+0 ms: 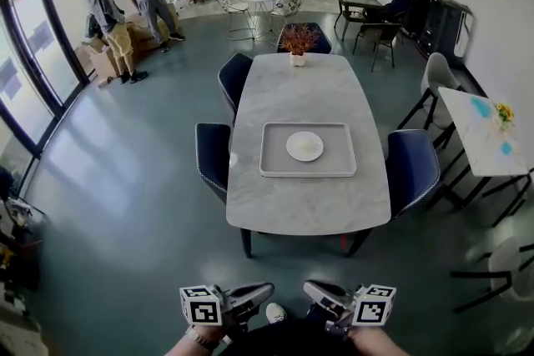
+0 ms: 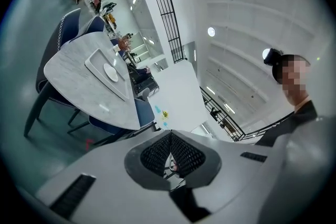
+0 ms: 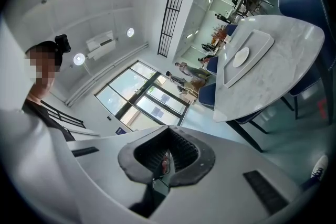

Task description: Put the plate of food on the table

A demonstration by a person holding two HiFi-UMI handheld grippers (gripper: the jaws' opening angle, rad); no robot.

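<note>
Jaws on both grippers are pressed together with nothing in them. The left gripper [image 1: 269,288] and the right gripper [image 1: 307,288] hang low by the person's legs, well apart from the tabletop [image 1: 300,87], so they can't reach anything from there. I think they are held down like that because the person is just standing back, not working on a thing.

The plate [image 1: 304,146] sits in the middle of a grey tray [image 1: 279,162], and the tray lies flat on the tabletop, near the close end. The tray's raised rim would keep the plate from sliding off (I can't tell if there is food on it, it is too small). So the plate is on the table, but on the tray, not on the bare top. It could be waiting to be lifted out of the tray, or it could be set down for good. A vase [image 1: 298,42] of flowers stands at the far end, out of the way.
</note>
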